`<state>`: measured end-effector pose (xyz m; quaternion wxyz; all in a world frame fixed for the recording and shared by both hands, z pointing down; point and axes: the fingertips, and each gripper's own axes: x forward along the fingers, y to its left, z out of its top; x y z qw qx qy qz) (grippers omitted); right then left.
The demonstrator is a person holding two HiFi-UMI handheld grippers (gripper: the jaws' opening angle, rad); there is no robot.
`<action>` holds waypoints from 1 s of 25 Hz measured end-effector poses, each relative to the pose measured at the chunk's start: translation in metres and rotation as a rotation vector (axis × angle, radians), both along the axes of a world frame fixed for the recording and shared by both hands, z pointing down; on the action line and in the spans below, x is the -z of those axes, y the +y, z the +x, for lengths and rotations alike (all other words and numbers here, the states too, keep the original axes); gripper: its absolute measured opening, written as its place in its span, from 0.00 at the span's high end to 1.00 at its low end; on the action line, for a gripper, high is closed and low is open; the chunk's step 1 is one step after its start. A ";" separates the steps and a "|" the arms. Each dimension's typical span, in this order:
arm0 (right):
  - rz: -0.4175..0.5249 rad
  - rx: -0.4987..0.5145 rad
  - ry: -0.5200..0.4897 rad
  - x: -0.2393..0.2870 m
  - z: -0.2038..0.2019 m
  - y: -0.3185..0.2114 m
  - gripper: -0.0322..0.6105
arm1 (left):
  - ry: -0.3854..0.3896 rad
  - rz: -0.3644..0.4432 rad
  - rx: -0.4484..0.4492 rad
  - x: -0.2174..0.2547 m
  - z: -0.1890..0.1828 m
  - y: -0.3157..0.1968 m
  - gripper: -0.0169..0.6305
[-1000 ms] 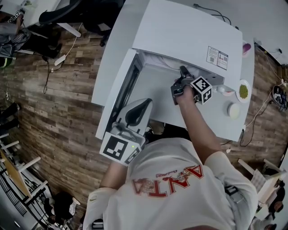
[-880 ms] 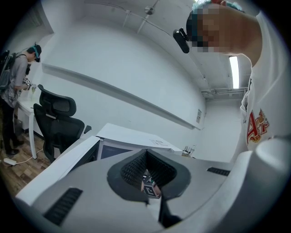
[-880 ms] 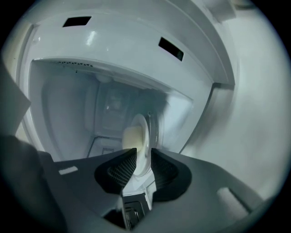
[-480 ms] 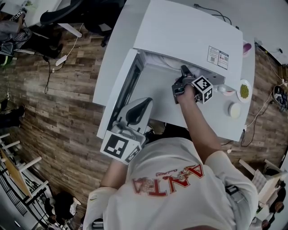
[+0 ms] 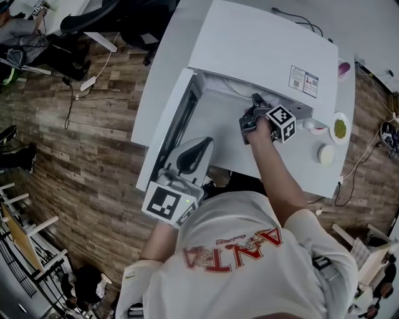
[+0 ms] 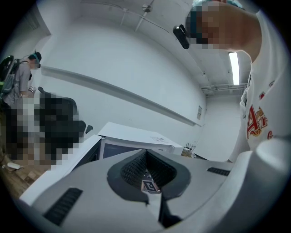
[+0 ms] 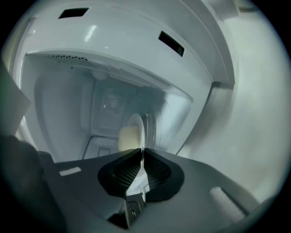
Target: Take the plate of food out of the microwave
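Note:
A white microwave stands on the white table with its door swung open to the left. My right gripper reaches into the cavity mouth. In the right gripper view a white plate carrying a pale yellow round food item sits inside. Its near rim lies between the right gripper jaws, which are closing, and the pads press on it. My left gripper hangs near the door's front edge, away from the plate. The left gripper is shut and holds nothing.
To the right of the microwave stand a small bowl of green food and a white round dish. Cables trail off the table's right edge. Office chairs stand on the wood floor at the upper left, and a person stands far off.

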<state>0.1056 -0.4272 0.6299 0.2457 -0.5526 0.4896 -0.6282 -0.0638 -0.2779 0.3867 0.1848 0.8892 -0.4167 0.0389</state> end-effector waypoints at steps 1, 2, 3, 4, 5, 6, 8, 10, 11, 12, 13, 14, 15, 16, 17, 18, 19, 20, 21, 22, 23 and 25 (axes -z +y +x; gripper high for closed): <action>0.006 0.002 -0.002 0.001 -0.001 0.000 0.92 | -0.008 0.004 -0.005 0.000 0.001 0.001 0.96; 0.012 0.004 -0.003 0.002 -0.001 0.001 0.92 | -0.012 0.006 -0.011 0.001 0.002 0.002 0.96; 0.017 0.005 -0.005 0.003 -0.001 0.002 0.92 | -0.013 0.007 -0.017 0.001 0.004 0.003 0.96; 0.021 0.005 -0.007 0.003 0.000 0.003 0.92 | -0.011 0.006 -0.021 0.001 0.005 0.003 0.96; 0.023 0.004 -0.011 0.004 0.000 0.005 0.92 | -0.010 0.005 -0.024 0.001 0.006 0.004 0.96; 0.025 0.004 -0.014 0.005 0.000 0.008 0.93 | -0.008 0.005 -0.026 0.001 0.006 0.004 0.96; 0.024 0.002 -0.023 0.006 0.000 0.013 0.93 | -0.001 0.003 -0.030 0.001 0.007 0.006 0.96; 0.023 0.000 -0.030 0.006 0.000 0.018 0.93 | 0.010 0.000 -0.035 0.002 0.007 0.008 0.96; 0.022 0.000 -0.032 0.005 0.000 0.020 0.92 | 0.013 -0.002 -0.037 0.002 0.007 0.008 0.96; 0.019 0.000 -0.033 0.004 0.000 0.023 0.92 | 0.014 -0.002 -0.038 0.002 0.007 0.009 0.96; 0.015 0.001 -0.036 0.003 0.000 0.025 0.92 | 0.013 -0.003 -0.038 0.002 0.006 0.009 0.96; 0.010 0.001 -0.040 0.001 -0.001 0.027 0.92 | 0.012 -0.004 -0.038 0.002 0.006 0.010 0.96; 0.008 0.002 -0.047 0.000 -0.001 0.028 0.92 | 0.011 -0.006 -0.038 0.002 0.006 0.010 0.96; 0.013 0.003 -0.052 -0.001 -0.002 0.030 0.92 | 0.010 -0.007 -0.038 0.002 0.006 0.011 0.96; 0.022 0.006 -0.057 0.000 -0.003 0.030 0.92 | 0.009 -0.008 -0.038 0.002 0.005 0.011 0.96; 0.034 0.011 -0.062 0.000 -0.004 0.029 0.92 | 0.008 -0.009 -0.038 0.002 0.005 0.011 0.96; 0.042 0.015 -0.070 0.001 -0.006 0.028 0.92 | 0.007 -0.009 -0.038 0.002 0.005 0.011 0.96; 0.045 0.019 -0.080 0.000 -0.008 0.027 0.90 | 0.007 -0.011 -0.037 0.002 0.004 0.011 0.96; 0.047 0.020 -0.089 -0.001 -0.009 0.026 0.89 | 0.007 -0.013 -0.036 0.001 0.004 0.011 0.96; 0.049 0.021 -0.095 -0.002 -0.010 0.025 0.88 | 0.006 -0.015 -0.035 0.001 0.005 0.011 0.96; 0.054 0.020 -0.100 -0.003 -0.011 0.023 0.88 | 0.006 -0.016 -0.034 0.001 0.005 0.010 0.96; 0.064 0.014 -0.115 -0.003 -0.012 0.018 0.88 | 0.005 -0.018 -0.031 0.000 0.005 0.009 0.96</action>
